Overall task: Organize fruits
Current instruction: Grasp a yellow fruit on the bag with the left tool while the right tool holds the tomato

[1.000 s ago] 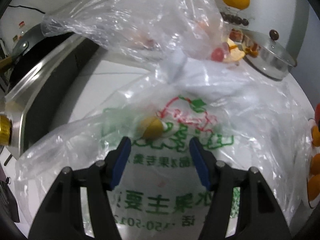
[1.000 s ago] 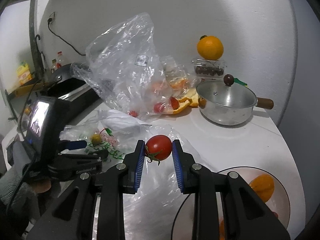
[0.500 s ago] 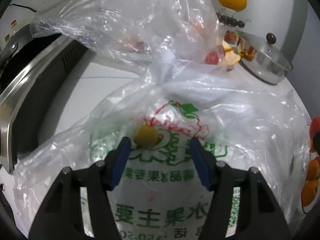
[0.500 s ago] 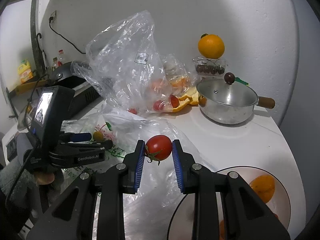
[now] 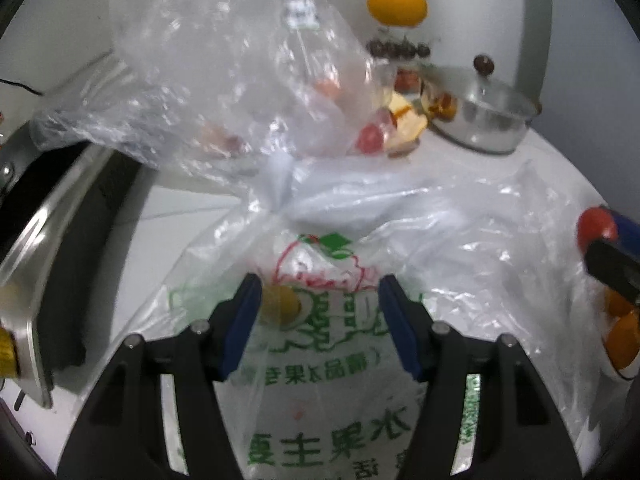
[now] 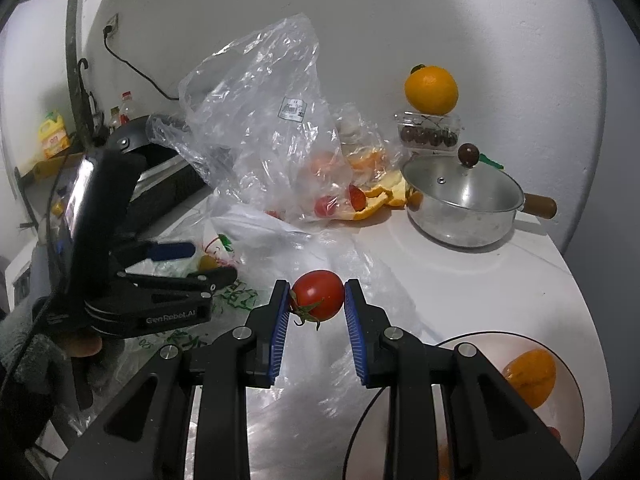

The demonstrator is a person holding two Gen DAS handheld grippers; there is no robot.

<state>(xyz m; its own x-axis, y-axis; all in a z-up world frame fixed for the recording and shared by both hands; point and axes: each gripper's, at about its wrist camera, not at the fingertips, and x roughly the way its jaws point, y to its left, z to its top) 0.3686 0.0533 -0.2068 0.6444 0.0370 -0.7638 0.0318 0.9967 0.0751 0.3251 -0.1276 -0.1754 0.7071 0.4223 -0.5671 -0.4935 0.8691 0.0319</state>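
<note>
Left wrist view: the left gripper (image 5: 320, 300) has rolled since a second ago, so the small yellow fruit (image 5: 280, 306) under the printed plastic bag (image 5: 328, 400) now sits against its left pad; jaws apart, clamping nothing. The right gripper (image 6: 316, 304) is unchanged, jaws clamped on the red tomato (image 6: 318, 294), held above the bag, left of the plate (image 6: 576, 392) holding an orange fruit (image 6: 530, 376).

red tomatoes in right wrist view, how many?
3 clear: one round red tomato clamped in the right gripper, two small ones inside the crumpled clear plastic bag. A red sliver near the bag's base may be another; more could be hidden.
</note>
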